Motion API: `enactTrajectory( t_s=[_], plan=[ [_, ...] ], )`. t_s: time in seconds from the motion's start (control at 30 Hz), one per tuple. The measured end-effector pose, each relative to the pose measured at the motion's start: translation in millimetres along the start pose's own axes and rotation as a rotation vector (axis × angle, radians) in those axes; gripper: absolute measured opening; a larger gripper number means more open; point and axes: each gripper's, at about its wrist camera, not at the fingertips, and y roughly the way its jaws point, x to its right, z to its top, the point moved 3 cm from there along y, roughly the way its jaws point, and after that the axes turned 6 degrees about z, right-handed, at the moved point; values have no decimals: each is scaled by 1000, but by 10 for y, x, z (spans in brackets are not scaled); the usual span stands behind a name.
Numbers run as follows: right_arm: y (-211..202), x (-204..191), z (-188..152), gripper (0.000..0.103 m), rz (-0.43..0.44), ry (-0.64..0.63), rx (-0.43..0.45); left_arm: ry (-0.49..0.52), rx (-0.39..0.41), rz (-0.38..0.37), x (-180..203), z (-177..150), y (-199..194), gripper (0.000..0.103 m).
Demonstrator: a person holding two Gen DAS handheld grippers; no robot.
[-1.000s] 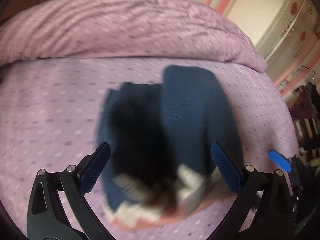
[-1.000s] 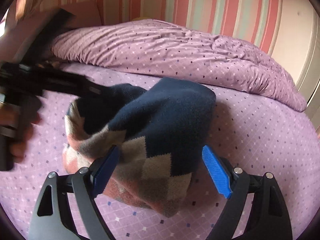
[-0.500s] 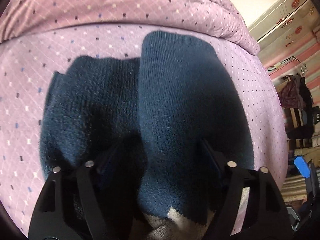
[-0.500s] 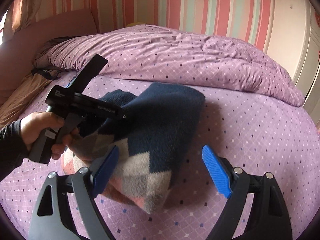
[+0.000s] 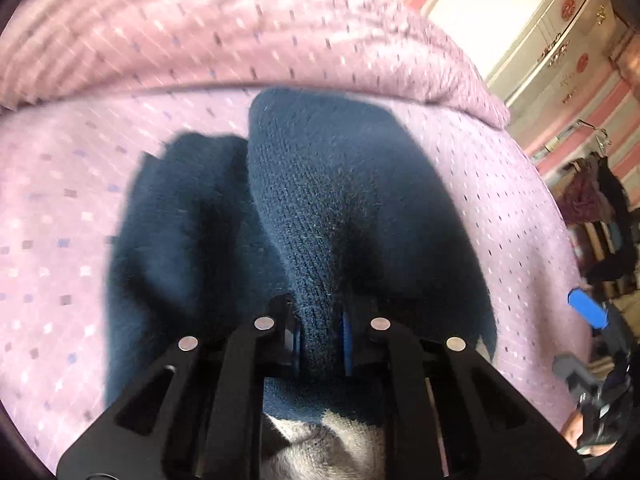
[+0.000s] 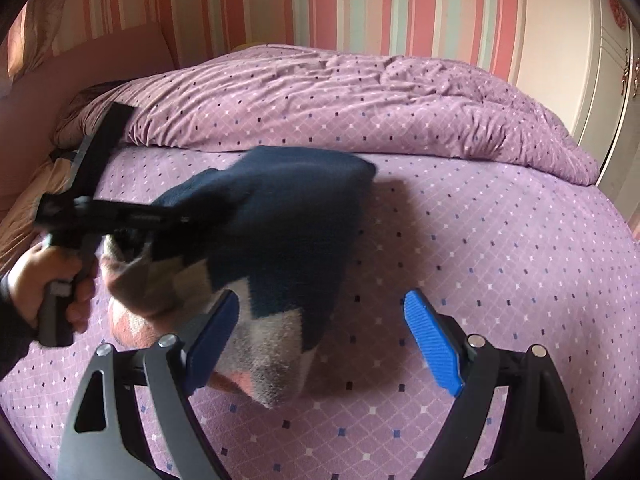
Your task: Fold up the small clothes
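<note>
Sweater [image 6: 280, 216], navy knit with a grey and pink diamond hem, lies bunched on the purple bedsheet [image 6: 500, 240]. The left gripper [image 5: 320, 340] is closing on a ridge of navy knit pinched between its pads. The right gripper [image 6: 316, 340] hovers with jaws spread, empty, by the hem. A clean fold probably needs it to catch that hem before any lift.

Home bedroom, purple dotted bed sheet [image 6: 500, 240], rumpled matching duvet [image 6: 360, 100] at far side, striped wallpaper [image 6: 360, 0], white wardrobe [image 5: 552, 28] at right
</note>
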Motion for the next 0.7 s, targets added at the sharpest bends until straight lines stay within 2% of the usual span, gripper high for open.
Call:
enactTrajectory(
  t_s=[0.07,0.17,0.3,0.4,0.53,0.7],
  plan=[
    [-43,-11,11,86,-2,-4,11,-29,52,11,-29,-96,-209,12],
    [-76,-35,28,86,-5,-6,23,-80,86,18,-134,-325,-444,12],
    [-73,-85,21,86,2,-10,18,-169,84,42,-331,-643,-625,12],
    [-60,-133,-15,86,13,-15,7,-200,46,76,-511,-831,-585,12],
    [21,-164,-125,86,19,-13,-17,-130,12,145,-569,-979,-420,13],
    [85,-211,-215,86,19,-4,-36,-64,20,204,-551,-873,-205,16]
  ],
)
